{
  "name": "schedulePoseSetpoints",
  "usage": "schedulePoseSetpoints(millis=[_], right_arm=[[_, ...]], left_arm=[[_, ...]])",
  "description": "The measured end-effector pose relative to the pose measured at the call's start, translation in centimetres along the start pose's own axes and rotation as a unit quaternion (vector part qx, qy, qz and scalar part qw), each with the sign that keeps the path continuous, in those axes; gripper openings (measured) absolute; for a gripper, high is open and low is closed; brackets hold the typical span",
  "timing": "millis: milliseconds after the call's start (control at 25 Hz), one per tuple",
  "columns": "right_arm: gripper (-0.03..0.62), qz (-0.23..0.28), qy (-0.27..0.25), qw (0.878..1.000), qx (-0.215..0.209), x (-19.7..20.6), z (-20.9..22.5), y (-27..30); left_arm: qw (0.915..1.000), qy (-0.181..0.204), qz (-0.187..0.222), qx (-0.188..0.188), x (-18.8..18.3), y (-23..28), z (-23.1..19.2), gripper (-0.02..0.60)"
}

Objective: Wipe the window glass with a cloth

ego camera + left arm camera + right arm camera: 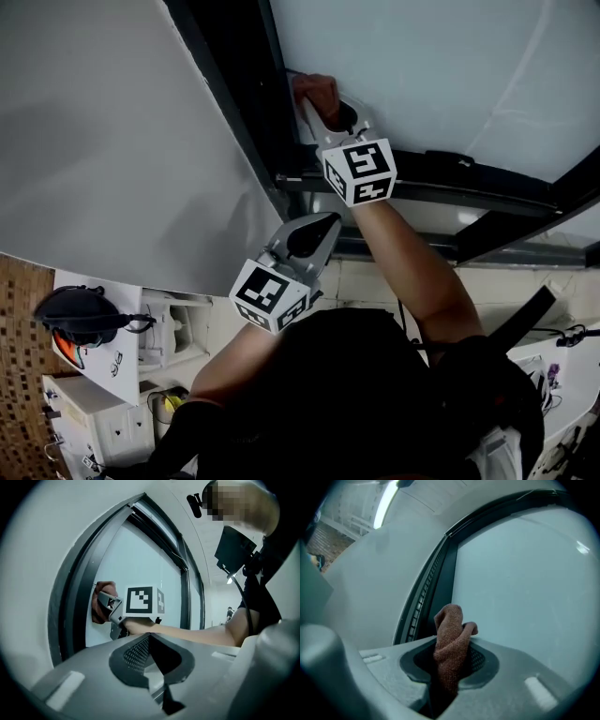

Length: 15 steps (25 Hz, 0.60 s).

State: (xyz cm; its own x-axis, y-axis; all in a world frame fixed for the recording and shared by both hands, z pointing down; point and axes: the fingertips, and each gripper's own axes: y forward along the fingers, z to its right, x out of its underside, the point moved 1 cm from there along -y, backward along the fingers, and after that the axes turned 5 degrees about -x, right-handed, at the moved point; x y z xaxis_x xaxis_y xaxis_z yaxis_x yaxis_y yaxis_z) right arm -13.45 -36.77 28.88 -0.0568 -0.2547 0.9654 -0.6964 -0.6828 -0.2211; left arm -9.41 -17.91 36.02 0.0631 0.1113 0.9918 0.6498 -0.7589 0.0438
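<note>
Cloth [449, 644] between fingers [480, 660] of right gripper [450, 667], against window glass [525, 583] near frame [443, 573].

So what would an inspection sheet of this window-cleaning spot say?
Surface: window glass, pale, set in a dark frame.
Job's things: brown cloth, at the glass beside the frame.
Clutter: dark helmet-like item on a white shelf below.
Grippers: right gripper jaws shut on the cloth; left gripper jaws together, empty, off the glass.
Cables: black cable by the person's shoulder.
Surroundings: grey wall.
</note>
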Motion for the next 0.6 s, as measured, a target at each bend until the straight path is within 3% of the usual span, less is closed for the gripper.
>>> schedulePoseSetpoints(millis=[360,600], right_arm=[[0.084,-0.003,-0.026,1.0,0.013,1.2,-0.1,2.5],[0.084,-0.013,-0.055,0.998,0.034,1.9,1.8,0.7]], left_arm=[[0.9995,0.002,0.004,-0.031,-0.4,-1.8,-1.3,0.017],[0.9998,0.011,0.005,-0.018,-0.3,-1.2,-0.5,0.017]])
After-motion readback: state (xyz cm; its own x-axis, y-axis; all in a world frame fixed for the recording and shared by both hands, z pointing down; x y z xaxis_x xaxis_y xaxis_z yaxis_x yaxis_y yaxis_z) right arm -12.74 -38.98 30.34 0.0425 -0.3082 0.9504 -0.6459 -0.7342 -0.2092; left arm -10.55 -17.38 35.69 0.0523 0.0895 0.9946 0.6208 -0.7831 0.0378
